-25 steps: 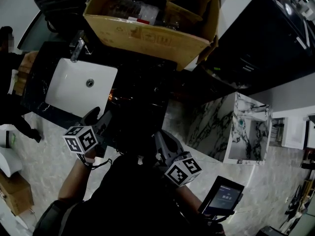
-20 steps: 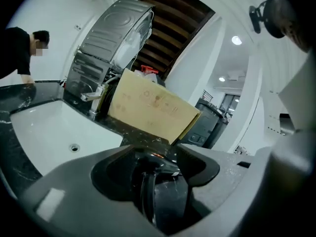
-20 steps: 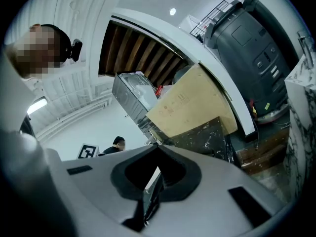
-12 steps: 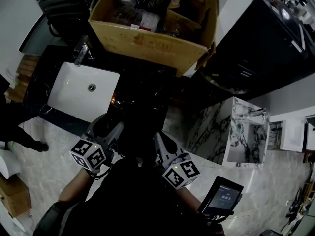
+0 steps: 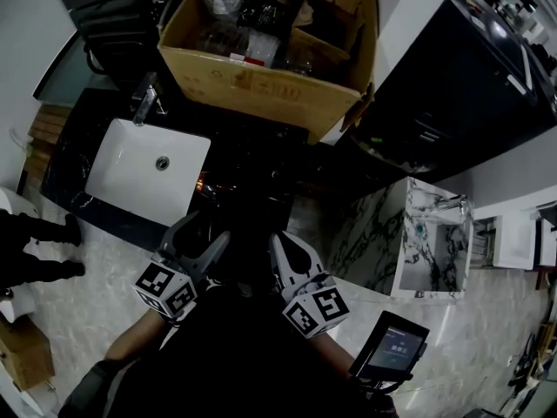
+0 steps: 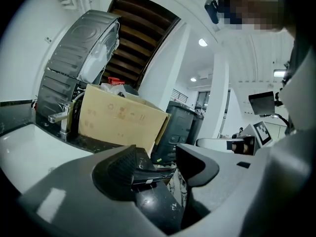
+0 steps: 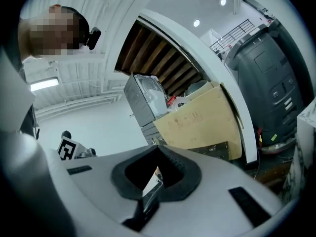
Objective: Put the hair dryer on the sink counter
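The black sink counter (image 5: 252, 159) with its white basin (image 5: 130, 168) and faucet (image 5: 144, 98) lies ahead of me. I cannot make out a hair dryer in any view; the space between the grippers is dark. My left gripper (image 5: 202, 233) hovers at the counter's near edge, open, its jaws spread in a V with only dark surface between them (image 6: 163, 164). My right gripper (image 5: 283, 246) is beside it and shut, its tips meeting (image 7: 158, 151) around an empty-looking hollow. Both point towards the cardboard box (image 5: 261, 81).
The open cardboard box (image 6: 123, 120), full of odds and ends, sits at the counter's back. A black bin (image 6: 180, 125) stands to its right. A marble-patterned unit (image 5: 426, 233) is at the right, a small screen (image 5: 392, 347) at the lower right, and a person's legs (image 5: 35, 246) at the left.
My left gripper has swung right, closer to the right gripper, and its jaws now show spread. The right gripper has hardly moved. The person at the left has shifted position.
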### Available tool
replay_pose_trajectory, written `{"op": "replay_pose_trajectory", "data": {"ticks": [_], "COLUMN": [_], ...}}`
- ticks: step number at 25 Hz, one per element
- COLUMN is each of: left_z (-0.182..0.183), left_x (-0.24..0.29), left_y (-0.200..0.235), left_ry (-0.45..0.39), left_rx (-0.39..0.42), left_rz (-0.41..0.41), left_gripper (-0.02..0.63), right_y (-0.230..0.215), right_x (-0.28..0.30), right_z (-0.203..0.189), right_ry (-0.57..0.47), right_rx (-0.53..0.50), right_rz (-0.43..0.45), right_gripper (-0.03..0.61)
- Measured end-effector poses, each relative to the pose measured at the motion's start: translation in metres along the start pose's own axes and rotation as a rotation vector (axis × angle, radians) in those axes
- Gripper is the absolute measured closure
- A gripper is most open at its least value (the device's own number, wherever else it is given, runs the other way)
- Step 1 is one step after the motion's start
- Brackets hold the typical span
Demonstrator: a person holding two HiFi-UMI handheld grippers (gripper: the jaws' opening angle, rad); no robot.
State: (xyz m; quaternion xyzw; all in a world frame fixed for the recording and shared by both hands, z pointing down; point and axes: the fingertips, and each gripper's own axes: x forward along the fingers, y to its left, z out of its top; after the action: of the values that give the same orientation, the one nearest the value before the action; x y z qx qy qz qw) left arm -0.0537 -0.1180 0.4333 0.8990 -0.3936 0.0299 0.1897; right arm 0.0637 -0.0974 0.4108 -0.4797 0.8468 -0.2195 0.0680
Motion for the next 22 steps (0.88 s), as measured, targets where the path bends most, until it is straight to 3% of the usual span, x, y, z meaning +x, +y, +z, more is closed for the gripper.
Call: {"op": "replay_pose_trajectory", "data": {"ticks": [3, 10, 22], "left_z": [0.006, 0.016, 0.019], "left_x": [-0.001, -0.003, -0.002], "left_y": [-0.006, -0.013, -0.02], "left_ry": [-0.022, -0.071, -0.065], "left_rx": [0.036, 0.035, 0.057], "left_rz": [-0.011, -0.039, -0.052], "left_gripper": [0.384, 0.548, 0.581], "right_y": [0.003, 0.006, 0.011], "right_x": [0.001, 0.004, 0.004], "right_z": [0.005, 0.011, 0.017], "right_ry": [-0.012, -0.024, -0.023], "right_rx": [-0.029, -0.073, -0.117], "right_rz": [0.001, 0.005, 0.004], "right_gripper": [0.583, 0.583, 0.583]}}
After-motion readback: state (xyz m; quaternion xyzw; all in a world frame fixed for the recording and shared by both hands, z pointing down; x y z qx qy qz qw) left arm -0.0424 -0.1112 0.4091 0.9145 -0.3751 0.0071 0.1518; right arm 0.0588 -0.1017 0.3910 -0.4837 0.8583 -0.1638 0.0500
